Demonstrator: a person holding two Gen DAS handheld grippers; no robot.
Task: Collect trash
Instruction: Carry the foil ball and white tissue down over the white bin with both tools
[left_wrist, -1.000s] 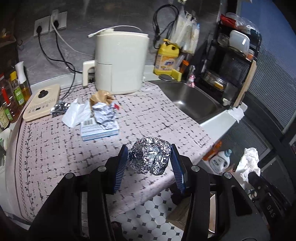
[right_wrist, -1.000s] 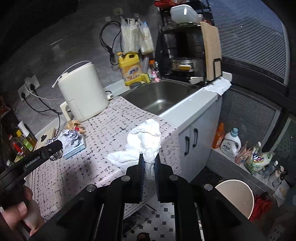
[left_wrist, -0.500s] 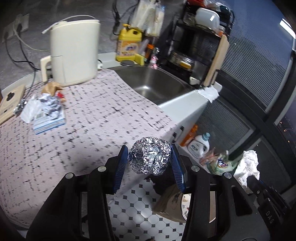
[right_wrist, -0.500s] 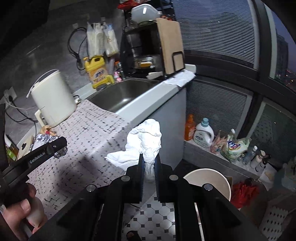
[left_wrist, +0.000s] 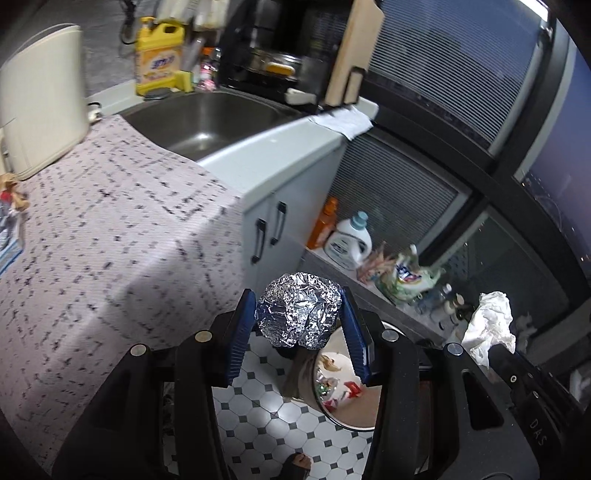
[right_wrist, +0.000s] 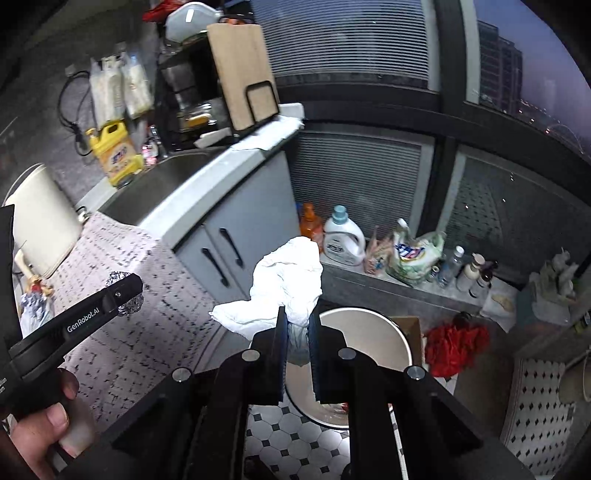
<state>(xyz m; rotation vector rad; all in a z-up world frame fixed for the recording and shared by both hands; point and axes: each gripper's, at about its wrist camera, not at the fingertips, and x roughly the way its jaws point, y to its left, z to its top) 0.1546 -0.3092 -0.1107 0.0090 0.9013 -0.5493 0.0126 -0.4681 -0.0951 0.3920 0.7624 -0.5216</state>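
The left tool (left_wrist: 299, 321) is clamped on a crumpled ball of silver aluminium foil (left_wrist: 298, 313), with its two blue ribbed pads (left_wrist: 243, 328) pressing on both sides of the ball. The ball hangs over the floor of white and black tiles (left_wrist: 269, 417), just beside the edge of the tabletop with the pink patterned cover (left_wrist: 110, 236) and above the rim of the round beige trash bin (left_wrist: 347, 391), where some scraps lie inside.

The right tool (right_wrist: 295, 332) is closed tight on a crumpled white paper towel (right_wrist: 284, 284), which stands up from its narrow jaws above the same bin.

In the right wrist view, the side of the left tool carries the writing "GenRobot.AI", and a hand (right_wrist: 48, 432) grips its handle. In the left wrist view, the letters "DAS" are readable on the black body of the right tool. The yellow detergent jug (left_wrist: 159, 59) beside the steel sink (left_wrist: 207, 118) has a label, but its writing is too blurred to read.
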